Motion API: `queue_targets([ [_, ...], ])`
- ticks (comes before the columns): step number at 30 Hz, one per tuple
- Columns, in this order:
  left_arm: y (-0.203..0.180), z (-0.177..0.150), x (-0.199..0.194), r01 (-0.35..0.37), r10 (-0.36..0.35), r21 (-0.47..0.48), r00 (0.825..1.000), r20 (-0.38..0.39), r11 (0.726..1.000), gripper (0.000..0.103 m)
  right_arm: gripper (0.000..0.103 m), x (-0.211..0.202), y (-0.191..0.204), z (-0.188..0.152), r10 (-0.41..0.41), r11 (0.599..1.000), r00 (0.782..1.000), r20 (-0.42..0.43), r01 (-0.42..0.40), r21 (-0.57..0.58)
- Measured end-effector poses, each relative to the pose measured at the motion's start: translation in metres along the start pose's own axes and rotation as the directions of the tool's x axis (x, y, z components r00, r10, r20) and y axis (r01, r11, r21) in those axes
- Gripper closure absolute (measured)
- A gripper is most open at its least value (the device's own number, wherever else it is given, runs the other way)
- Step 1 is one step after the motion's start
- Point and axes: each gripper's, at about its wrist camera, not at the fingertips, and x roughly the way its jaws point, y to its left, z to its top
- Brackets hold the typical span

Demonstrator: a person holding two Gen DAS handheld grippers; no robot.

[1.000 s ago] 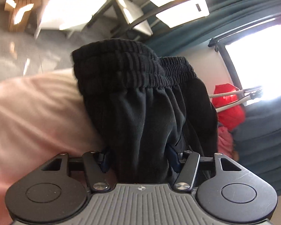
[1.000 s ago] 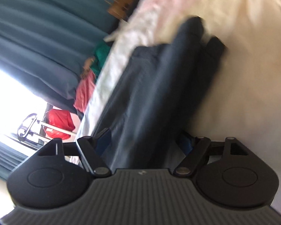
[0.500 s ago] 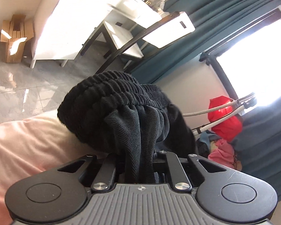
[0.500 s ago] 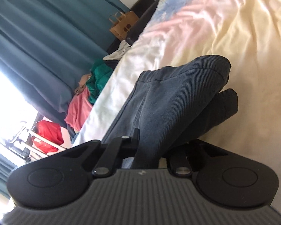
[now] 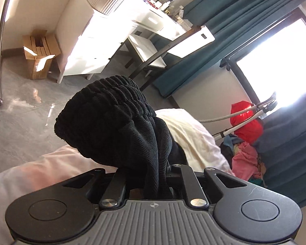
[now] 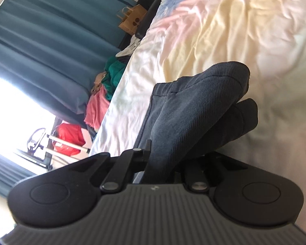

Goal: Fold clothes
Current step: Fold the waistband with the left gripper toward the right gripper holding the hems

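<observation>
1. The left gripper (image 5: 151, 175) has its fingers clamped on the ribbed elastic waistband of the dark trousers (image 5: 116, 126); the band bunches up in a thick wad just ahead of the fingers, raised above the bed (image 5: 193, 134)
2. The right gripper (image 6: 163, 163) has its fingers closed on the other end of the same trousers (image 6: 195, 110), where the two leg ends stick out past the grip, one above the other, over the pale crumpled sheet
3. Judging by this, the step in hand is the lift: both ends are pinched and the garment hangs between the two grippers, with part of it apparently trailing on the bed; how much is off the sheet cannot be told
4. The next move likely calls for bringing waistband and leg ends together, or laying the trousers flat first, keeping both grips firm so the thick cloth does not slip
5. The bunched waistband would need smoothing before any clean crease can be set
</observation>
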Motion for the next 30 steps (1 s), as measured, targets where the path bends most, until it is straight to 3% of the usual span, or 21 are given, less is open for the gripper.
queue_targets([
  [5,0.046,-0.026,0.007,-0.024,0.026,0.027,0.997,-0.072,0.999,0.089,0.091,-0.005,-0.023,-0.009,-0.011,1.0,0.998,-0.055,0.012,0.005],
  [11,0.064,-0.048,0.019,0.003,0.005,0.082,0.995,-0.101,0.997,0.083,0.091,-0.005,-0.036,-0.015,0.007,0.998,0.998,-0.062,-0.004,0.056],
  [17,0.056,-0.064,0.0,-0.004,0.039,0.262,0.991,-0.131,0.965,0.058,0.091,-0.003,-0.042,-0.014,0.019,0.999,0.997,-0.071,-0.016,0.047],
  [20,0.05,-0.073,-0.021,-0.034,0.074,0.35,0.992,-0.101,0.936,0.055,0.091,-0.002,-0.042,-0.013,0.019,1.0,0.997,-0.081,-0.019,0.008],
  [24,0.034,-0.083,-0.057,-0.11,0.113,0.407,0.993,0.017,0.907,0.037,0.091,-0.003,-0.042,-0.012,0.022,1.0,0.997,-0.078,-0.022,0.0],
  [26,0.019,-0.091,-0.075,-0.108,0.08,0.43,0.993,0.083,0.896,0.033,0.091,-0.005,-0.041,-0.012,0.022,1.0,0.997,-0.071,-0.022,0.003],
  [30,-0.031,-0.116,-0.091,-0.097,0.007,0.535,0.986,0.169,0.839,0.026,0.091,-0.006,-0.042,-0.011,0.025,1.0,0.998,-0.062,-0.024,0.012],
])
